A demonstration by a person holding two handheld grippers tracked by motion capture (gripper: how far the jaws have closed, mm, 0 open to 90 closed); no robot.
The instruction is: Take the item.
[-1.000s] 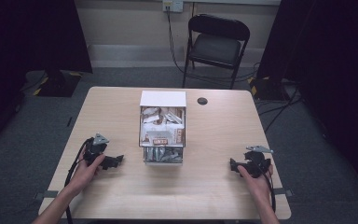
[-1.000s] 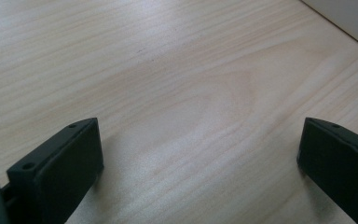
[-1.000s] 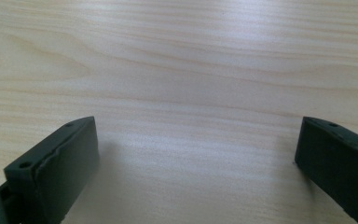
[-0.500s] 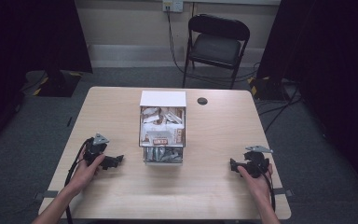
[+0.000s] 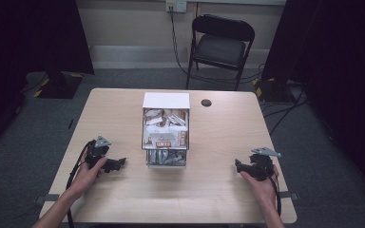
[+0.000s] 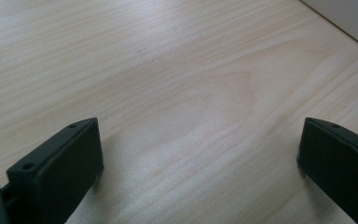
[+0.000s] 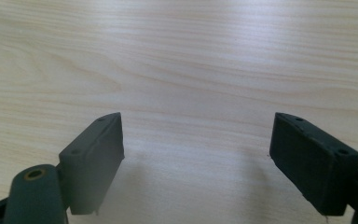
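Your right gripper fingers, just narrowing, and your left gripper fingers stand released over bare pale wooden desk, flanking the clear wrapper-filled box at centre; a black folding chair stands beyond the far edge.

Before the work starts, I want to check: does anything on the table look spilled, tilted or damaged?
Nothing stands out. The box of wrapped packets stands square at the table centre, packets inside, none spilled. The small black disc lies apart behind it.
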